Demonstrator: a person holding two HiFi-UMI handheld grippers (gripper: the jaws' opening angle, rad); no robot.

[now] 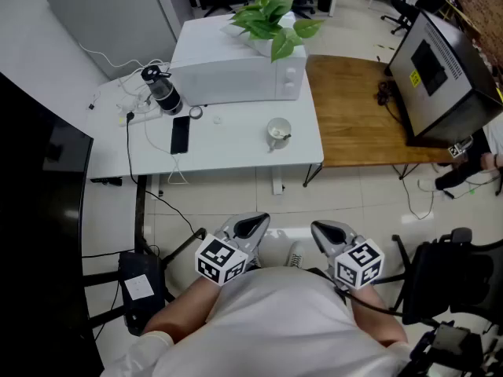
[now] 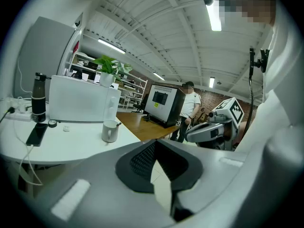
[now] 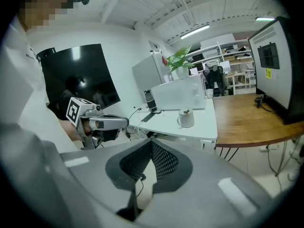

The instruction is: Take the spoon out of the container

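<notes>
left gripper and right gripper hang close to the person's chest, each with its jaws pressed together on nothing. well ahead of both jaws, on the table, stands the mug with the spoon in it. the task looks unstarted: reach, grip and lift all remain. the spoon's bowl is hidden in the mug, and its handle is too small to read.

We wear a white shirt. Our left gripper and right gripper are grey, each with a white cube showing black squares.
</notes>
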